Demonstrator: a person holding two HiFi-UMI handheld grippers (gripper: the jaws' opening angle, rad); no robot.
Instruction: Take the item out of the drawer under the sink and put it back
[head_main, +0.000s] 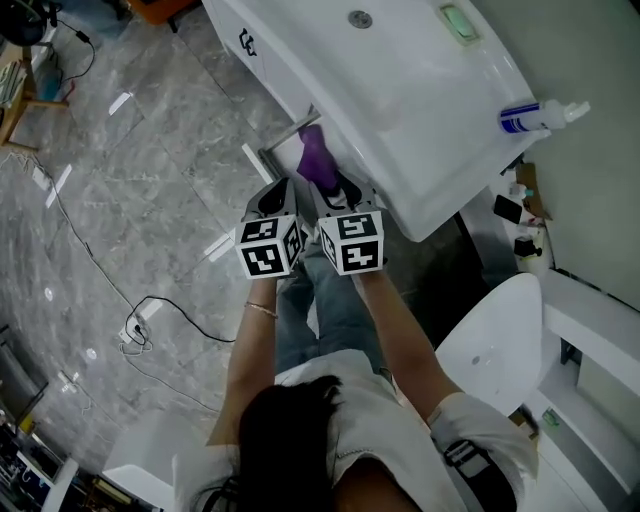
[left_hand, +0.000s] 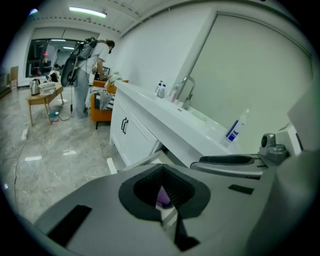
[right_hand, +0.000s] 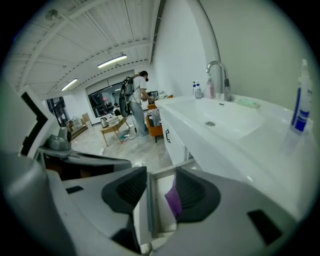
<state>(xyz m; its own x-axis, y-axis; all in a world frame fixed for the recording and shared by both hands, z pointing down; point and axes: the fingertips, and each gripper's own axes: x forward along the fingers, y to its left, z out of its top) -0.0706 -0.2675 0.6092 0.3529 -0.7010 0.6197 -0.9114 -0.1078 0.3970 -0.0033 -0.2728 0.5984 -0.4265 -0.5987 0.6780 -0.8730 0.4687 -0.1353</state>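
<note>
Grey marble floor (head_main: 150, 180) at left, with black cable (head_main: 150, 318) looped across it. Left gripper (head_main: 278, 195) held low near centre, marker cube toward the camera, tips aimed at the open drawer (head_main: 285, 140) under the white sink counter (head_main: 400, 90). In the left gripper view, left gripper (left_hand: 162, 187) jaws drawn narrow, pads meeting or nearly meeting at the far end. Only a sliver of purple item (left_hand: 163, 196) seen through the remaining gap, apparently beyond the tips rather than pinched; contact not resolvable. White cabinet (left_hand: 127, 130) and faucet (left_hand: 186, 90) farther off, and a person (left_hand: 87, 75) standing far back at left. Purple item (head_main: 314, 155) lying in the drawer, just ahead of and between the two sets of tips, closer to the right one. Right gripper (head_main: 345, 188) just beside the left, cubes nearly touching. In the right gripper view, right gripper (right_hand: 160, 197) jaws set wide apart. Drawer (right_hand: 149, 205) wall running upright through the gap, close to the left-hand pad. Purple item (right_hand: 173, 200) sitting against the inner face of the right-hand pad, left-hand pad clear of it, so not clamped. Sink counter (right_hand: 215, 122) stretching away at right, faucet (right_hand: 220, 75) at its far side. Spray bottle (head_main: 535, 116) lying on the counter's right end in the head view. White toilet (head_main: 495, 335) at near right.
</note>
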